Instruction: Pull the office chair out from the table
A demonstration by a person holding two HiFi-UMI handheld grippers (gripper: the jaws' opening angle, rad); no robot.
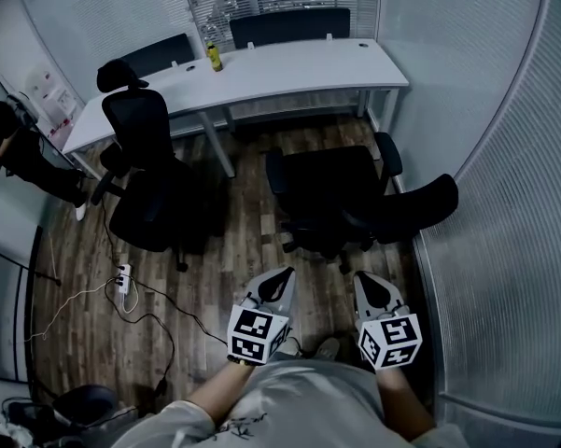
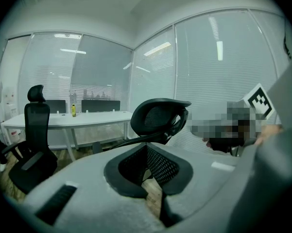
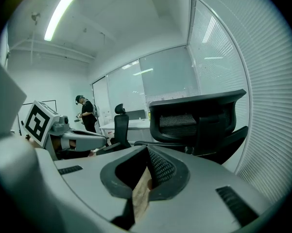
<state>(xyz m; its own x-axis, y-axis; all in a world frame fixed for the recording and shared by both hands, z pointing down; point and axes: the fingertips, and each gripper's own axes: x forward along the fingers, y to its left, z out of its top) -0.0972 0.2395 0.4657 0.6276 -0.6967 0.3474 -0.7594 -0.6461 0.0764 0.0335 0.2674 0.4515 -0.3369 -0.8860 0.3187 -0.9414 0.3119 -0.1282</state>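
A black office chair [image 1: 329, 192] stands on the wood floor a little in front of the white table [image 1: 289, 68], its mesh backrest [image 1: 422, 205] turned toward the right wall. My left gripper [image 1: 282, 278] and right gripper [image 1: 364, 280] hover side by side just short of it, both shut and empty, touching nothing. The chair's curved back [image 2: 160, 116] fills the middle of the left gripper view beyond the closed left gripper [image 2: 146, 148]. In the right gripper view the backrest [image 3: 199, 120] rises close ahead of the closed right gripper [image 3: 146, 152].
A second black chair [image 1: 140, 171] with a headrest stands left, by the table's left end. A yellow can [image 1: 214, 57] is on the table, two more chairs behind it. A person [image 1: 19, 147] stands far left. A power strip [image 1: 123, 279] and cables lie on the floor. Blinds-covered glass walls close the right.
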